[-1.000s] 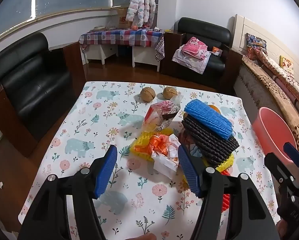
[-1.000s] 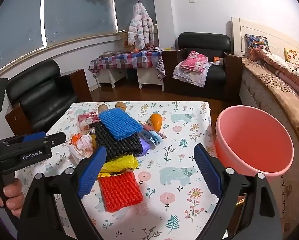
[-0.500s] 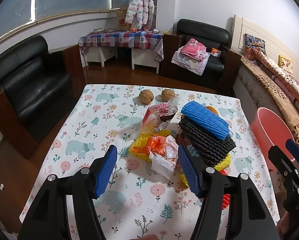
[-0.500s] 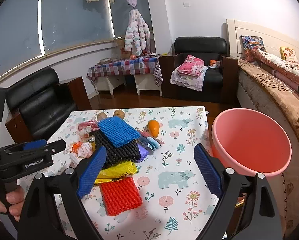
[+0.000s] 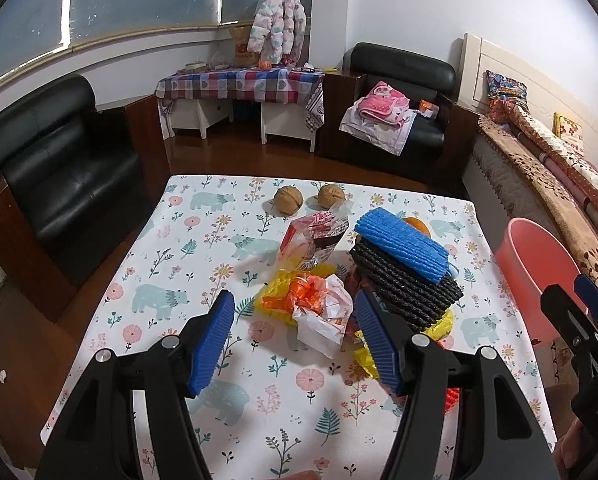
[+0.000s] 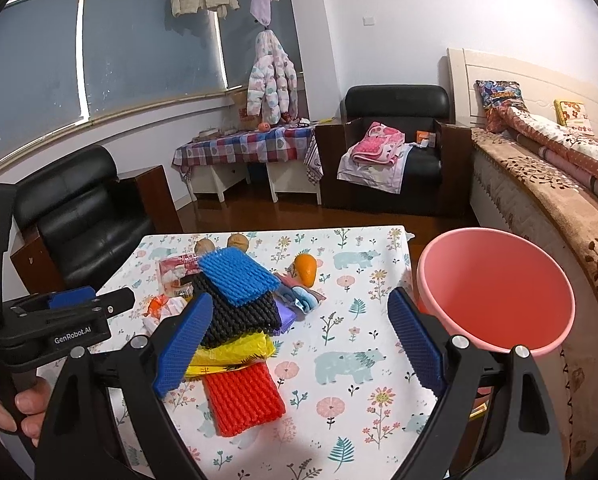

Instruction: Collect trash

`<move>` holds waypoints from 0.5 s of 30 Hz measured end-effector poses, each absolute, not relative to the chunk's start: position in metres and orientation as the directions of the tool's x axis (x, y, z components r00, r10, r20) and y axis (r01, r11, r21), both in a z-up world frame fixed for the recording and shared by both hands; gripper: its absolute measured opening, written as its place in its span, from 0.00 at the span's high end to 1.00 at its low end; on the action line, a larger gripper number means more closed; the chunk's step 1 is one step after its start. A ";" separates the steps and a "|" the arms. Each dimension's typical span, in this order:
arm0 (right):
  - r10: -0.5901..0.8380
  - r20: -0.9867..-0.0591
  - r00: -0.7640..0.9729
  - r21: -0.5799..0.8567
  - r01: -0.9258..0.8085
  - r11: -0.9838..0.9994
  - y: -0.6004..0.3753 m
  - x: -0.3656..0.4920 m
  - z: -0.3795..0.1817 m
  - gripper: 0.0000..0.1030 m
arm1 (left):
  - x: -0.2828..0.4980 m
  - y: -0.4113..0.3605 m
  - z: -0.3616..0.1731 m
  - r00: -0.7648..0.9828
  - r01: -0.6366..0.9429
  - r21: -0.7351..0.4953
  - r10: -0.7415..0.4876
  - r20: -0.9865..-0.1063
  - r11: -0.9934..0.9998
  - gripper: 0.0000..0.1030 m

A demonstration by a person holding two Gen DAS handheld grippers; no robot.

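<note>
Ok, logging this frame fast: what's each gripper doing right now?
Left gripper: open, holding nothing, above the table.
Right gripper: open, holding nothing, above the table.

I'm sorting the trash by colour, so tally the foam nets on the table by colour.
Blue net: 1
Black net: 1
Red net: 1
Total: 3 nets, in a pile beside the pink basin.

"GenRobot.AI" in white on the black body of the left gripper, partial "DA3" on the right gripper (cut off at the frame edge), red print on the snack bag too blurry to read
</note>
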State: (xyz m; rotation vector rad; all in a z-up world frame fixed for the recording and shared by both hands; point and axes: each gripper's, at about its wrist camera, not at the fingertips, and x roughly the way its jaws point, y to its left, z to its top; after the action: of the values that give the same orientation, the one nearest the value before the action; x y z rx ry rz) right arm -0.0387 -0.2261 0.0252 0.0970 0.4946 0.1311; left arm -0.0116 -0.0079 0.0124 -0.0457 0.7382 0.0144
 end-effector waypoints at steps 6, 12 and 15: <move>0.143 -0.455 0.879 0.126 -0.095 0.987 -0.227 -0.042 0.027 0.13 | -0.013 -0.009 0.015 0.742 -0.028 -0.036 -0.003 -0.670 0.999 0.39; 0.139 -0.450 0.882 0.124 -0.092 0.988 -0.227 -0.044 0.028 0.13 | -0.016 -0.010 0.018 0.748 -0.022 -0.037 -0.008 -0.663 0.999 0.39; 0.135 -0.445 0.885 0.124 -0.089 0.988 -0.228 -0.046 0.030 0.13 | -0.017 -0.009 0.018 0.749 -0.021 -0.036 -0.008 -0.662 0.999 0.39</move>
State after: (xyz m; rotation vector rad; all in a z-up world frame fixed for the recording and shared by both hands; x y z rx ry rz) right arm -0.0458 -0.2279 0.0296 0.1013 0.4697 0.1165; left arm -0.0172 -0.0093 0.0178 -0.0418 0.7240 0.0072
